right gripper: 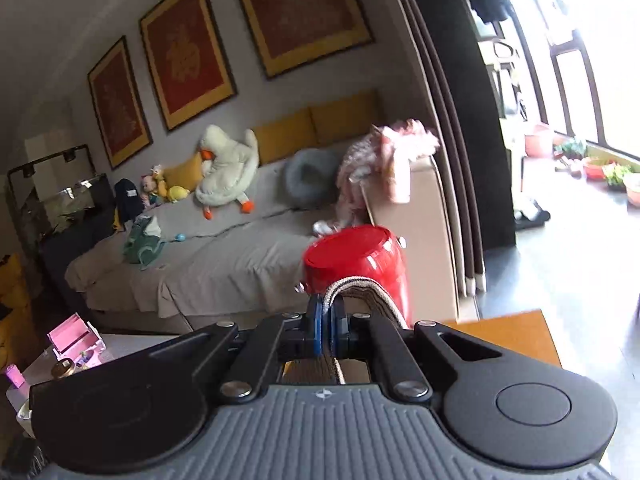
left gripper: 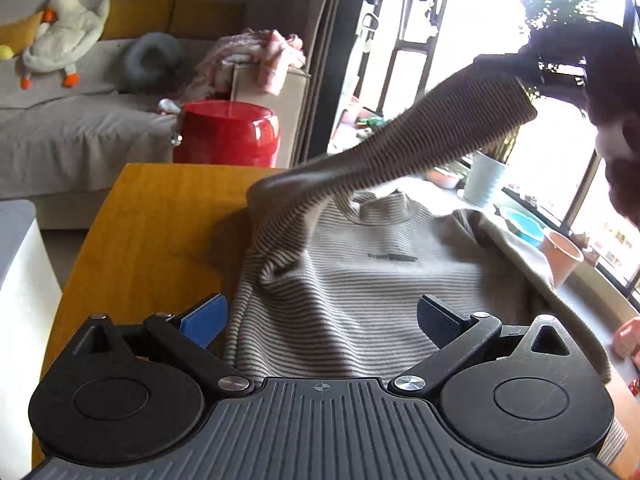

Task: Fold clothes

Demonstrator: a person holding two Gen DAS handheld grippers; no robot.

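Left gripper [left gripper: 320,320]: black, blue-padded fingers spread wide, hovering empty over the garment's lower body. Grey-and-white striped long-sleeved top [left gripper: 372,276]: spread front-up on the yellow wooden table [left gripper: 152,240], collar at the far end. One striped sleeve [left gripper: 420,140]: lifted, stretched taut up and right. Right gripper [right gripper: 325,316]: fingers clamped tight on the sleeve's cuff. Red plastic bin [right gripper: 356,264]: beyond the table, beside the grey sofa [right gripper: 224,256].

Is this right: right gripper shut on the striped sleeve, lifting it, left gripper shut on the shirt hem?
Not quite. The left gripper is open, hovering above the striped shirt and gripping nothing, as the left wrist view shows. The rest holds: the right gripper is shut on the sleeve, lifted off the table.
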